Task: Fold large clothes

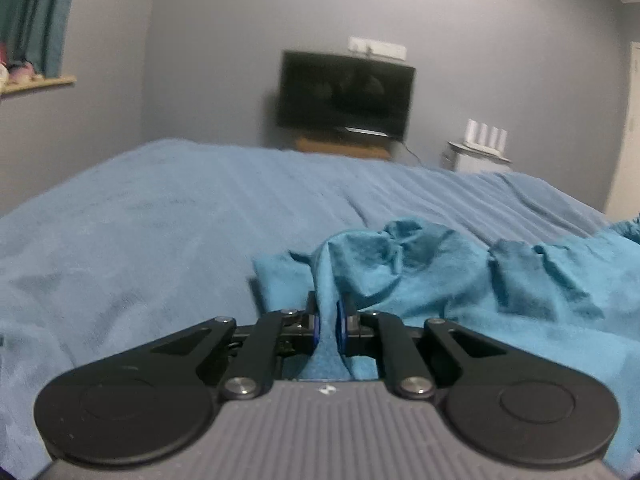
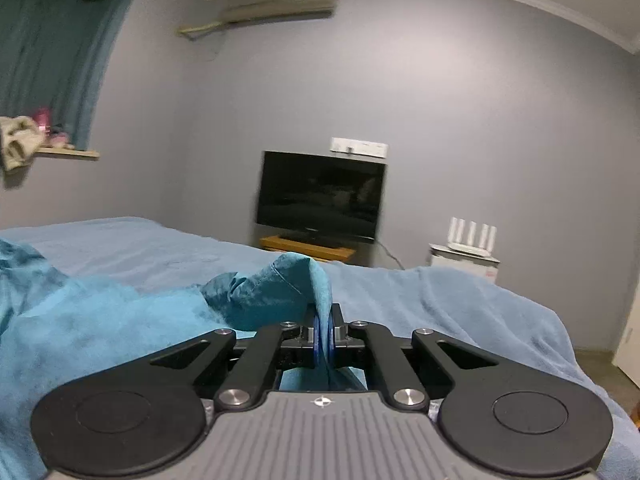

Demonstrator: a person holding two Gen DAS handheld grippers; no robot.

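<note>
A large teal garment [image 1: 460, 280] lies crumpled on the bed, spreading to the right in the left wrist view. My left gripper [image 1: 328, 318] is shut on a raised fold of its edge, with cloth pinched between the blue pads. In the right wrist view the same garment [image 2: 100, 320] spreads to the left. My right gripper [image 2: 324, 330] is shut on another raised fold of it, lifted slightly above the bed. Both fingertips are partly hidden by cloth.
The bed is covered with a light blue blanket [image 1: 160, 220] [image 2: 460, 304]. Beyond its far edge stand a black TV [image 2: 320, 196] on a wooden stand and a white cabinet with a router [image 2: 468, 252]. A curtained window sill [image 2: 60, 152] is at left.
</note>
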